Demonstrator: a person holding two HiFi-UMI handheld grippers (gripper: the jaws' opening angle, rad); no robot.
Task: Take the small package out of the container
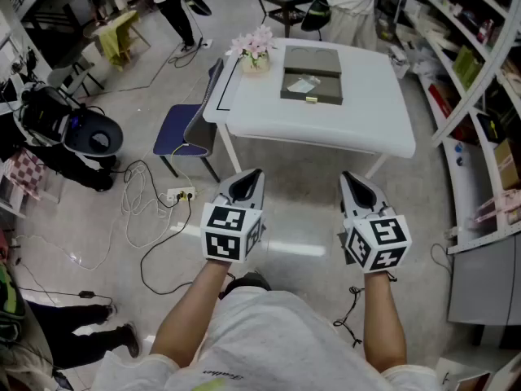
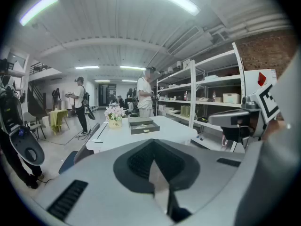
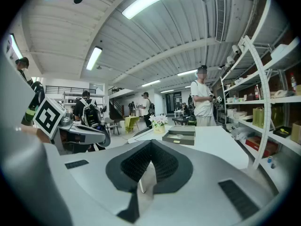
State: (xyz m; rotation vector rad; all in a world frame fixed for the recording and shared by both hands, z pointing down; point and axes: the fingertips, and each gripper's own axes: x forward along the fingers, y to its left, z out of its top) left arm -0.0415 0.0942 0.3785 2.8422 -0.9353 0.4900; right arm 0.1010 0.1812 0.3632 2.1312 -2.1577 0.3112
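A white table (image 1: 358,120) carries an open dark container (image 1: 312,76), well apart from the left gripper (image 1: 247,182) and right gripper (image 1: 356,184), both with jaws closed on nothing, while the small package (image 1: 303,85) lies inside the container.

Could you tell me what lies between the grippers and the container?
In the head view, only floor and bare table top lie between the left gripper, the right gripper and the container.

White table (image 1: 366,116), olive-grey container (image 1: 313,60)
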